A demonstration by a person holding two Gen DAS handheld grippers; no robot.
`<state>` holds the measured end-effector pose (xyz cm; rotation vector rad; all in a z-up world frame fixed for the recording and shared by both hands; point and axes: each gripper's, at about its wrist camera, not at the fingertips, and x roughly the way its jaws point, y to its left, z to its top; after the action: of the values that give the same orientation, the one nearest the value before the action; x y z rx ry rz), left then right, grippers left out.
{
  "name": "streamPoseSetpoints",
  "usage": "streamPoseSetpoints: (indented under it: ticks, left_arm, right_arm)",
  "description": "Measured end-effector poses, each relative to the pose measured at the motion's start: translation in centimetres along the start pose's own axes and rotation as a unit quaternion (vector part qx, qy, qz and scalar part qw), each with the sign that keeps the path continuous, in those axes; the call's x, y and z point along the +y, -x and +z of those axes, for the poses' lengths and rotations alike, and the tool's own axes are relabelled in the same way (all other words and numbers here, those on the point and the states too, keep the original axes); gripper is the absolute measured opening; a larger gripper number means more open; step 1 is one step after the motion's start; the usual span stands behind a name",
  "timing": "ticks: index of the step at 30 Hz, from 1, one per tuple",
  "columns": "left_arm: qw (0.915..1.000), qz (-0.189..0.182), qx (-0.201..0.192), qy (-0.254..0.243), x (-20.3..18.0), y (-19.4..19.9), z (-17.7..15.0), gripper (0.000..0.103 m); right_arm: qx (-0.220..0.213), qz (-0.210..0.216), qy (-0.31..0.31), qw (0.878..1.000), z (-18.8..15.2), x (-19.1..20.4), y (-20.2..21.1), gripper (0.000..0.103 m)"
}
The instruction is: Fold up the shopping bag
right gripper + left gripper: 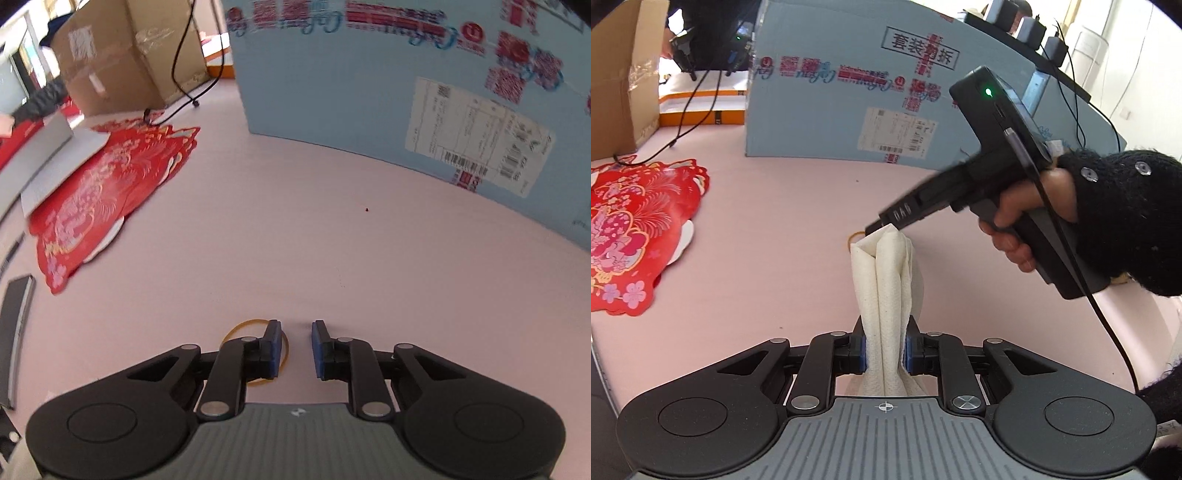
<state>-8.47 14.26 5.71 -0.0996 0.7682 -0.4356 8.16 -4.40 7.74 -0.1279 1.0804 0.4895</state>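
The white cloth shopping bag (886,288) is gathered into a narrow folded bundle that stands up from my left gripper (885,352), which is shut on its lower part. My right gripper (877,227) shows in the left wrist view, held by a black-gloved hand, with its tip at the top of the bundle. In the right wrist view the right gripper (296,345) is open and empty above the pink table (332,258). A yellow rubber band (236,328) lies under its left finger; the bag is not in that view.
A large blue cardboard box (868,92) stands at the back. A red paper decoration (635,229) lies at the left. A brown cardboard box (122,55) and black cables (690,110) sit at the far left. A dark flat device (14,325) lies at the left edge.
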Motion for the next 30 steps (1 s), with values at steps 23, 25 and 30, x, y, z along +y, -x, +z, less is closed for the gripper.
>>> streamPoseSetpoints:
  ticks: [23,25,30]
  left_arm:
    - [0.9959,-0.069,0.005,-0.058,-4.4,-3.0,2.2,0.017]
    - [0.9914,-0.092,0.018,-0.091,-6.5,-4.3,2.5,0.017]
    - [0.971,-0.129,0.064,-0.191,-11.4,-7.8,2.9,0.016]
  right_arm:
    - [-0.067,-0.002,-0.162,0.985,-8.8,-5.0,11.1,0.0]
    - [-0.062,0.004,-0.206,0.977,-11.2,-6.9,11.8,0.0]
    - [-0.056,0.011,-0.298,0.953,-15.9,-11.0,12.4,0.0]
